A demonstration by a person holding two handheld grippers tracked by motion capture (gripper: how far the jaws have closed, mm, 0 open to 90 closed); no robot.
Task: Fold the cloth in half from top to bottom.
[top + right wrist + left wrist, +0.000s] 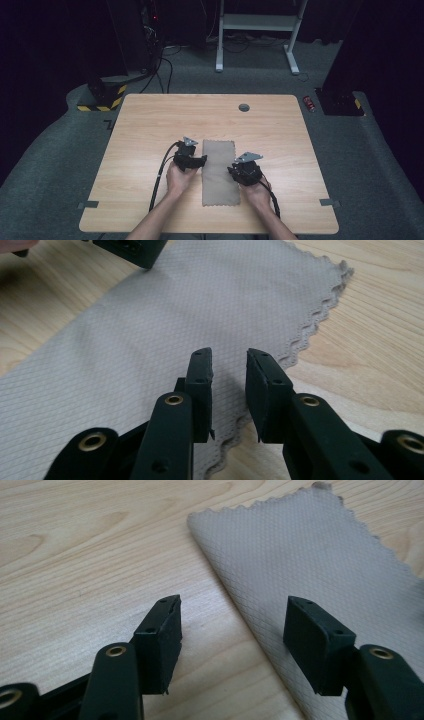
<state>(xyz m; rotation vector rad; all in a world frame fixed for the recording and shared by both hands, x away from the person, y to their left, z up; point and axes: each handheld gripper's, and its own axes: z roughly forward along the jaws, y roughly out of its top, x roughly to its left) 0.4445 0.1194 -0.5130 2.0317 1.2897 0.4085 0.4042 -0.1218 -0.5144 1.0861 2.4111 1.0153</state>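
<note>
A grey-beige cloth point(218, 172), folded into a long strip with scalloped edges, lies flat on the wooden table point(150, 115). My left gripper point(201, 161) is at the strip's left side, near its far end. In the left gripper view this gripper point(232, 615) is open, its jaws wide apart astride the cloth's point(300, 555) folded edge. My right gripper point(233, 170) is at the strip's right side. In the right gripper view its jaws point(230, 375) stand a narrow gap apart just over the cloth's point(200, 305) scalloped edge, with nothing pinched. The left gripper point(130, 250) shows at the top of that view.
A round cable hole point(244, 107) sits near the table's far edge. On the floor behind are a white desk frame point(260, 30), a red can point(310, 103) and a black-and-yellow block point(102, 97). Cables trail from both grippers toward the table's near edge.
</note>
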